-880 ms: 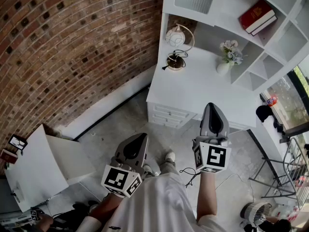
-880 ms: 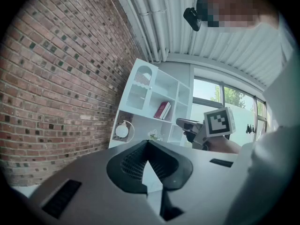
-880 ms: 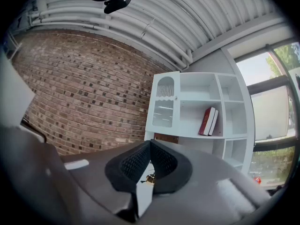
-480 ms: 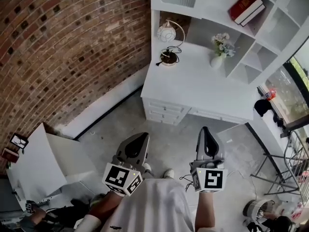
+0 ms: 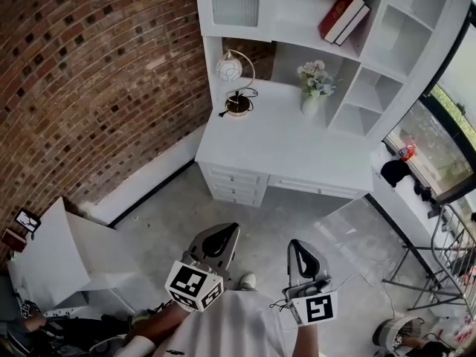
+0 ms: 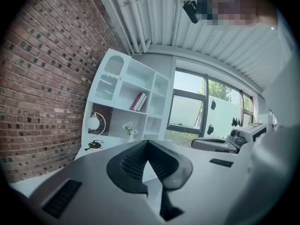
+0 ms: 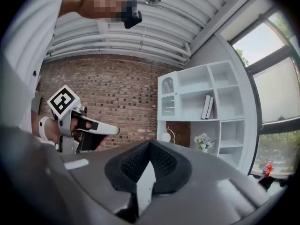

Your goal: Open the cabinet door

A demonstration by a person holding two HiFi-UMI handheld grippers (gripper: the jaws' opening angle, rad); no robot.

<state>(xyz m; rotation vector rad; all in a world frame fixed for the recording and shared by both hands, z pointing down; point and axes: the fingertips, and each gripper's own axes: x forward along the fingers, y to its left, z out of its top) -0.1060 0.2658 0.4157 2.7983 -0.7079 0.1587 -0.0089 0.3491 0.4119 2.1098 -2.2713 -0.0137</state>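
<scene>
The cabinet door, a white frame with ribbed glass, is closed at the top left of the white shelf unit above the desk. It also shows far off in the left gripper view and the right gripper view. Both grippers hang close to the person's body, well short of the desk. My left gripper is shut and empty, its jaws meeting at the tip. My right gripper is also shut with nothing between its jaws. The left gripper appears in the right gripper view too.
The white desk has drawers and carries a globe lamp and a flower vase. A red book leans on a shelf. A brick wall is left, a white block lower left, windows and a metal rack right.
Both grippers have dropped lower in the head view and drawn nearer the body. The desk unit has slid left and looks farther off, with more upper shelves showing.
</scene>
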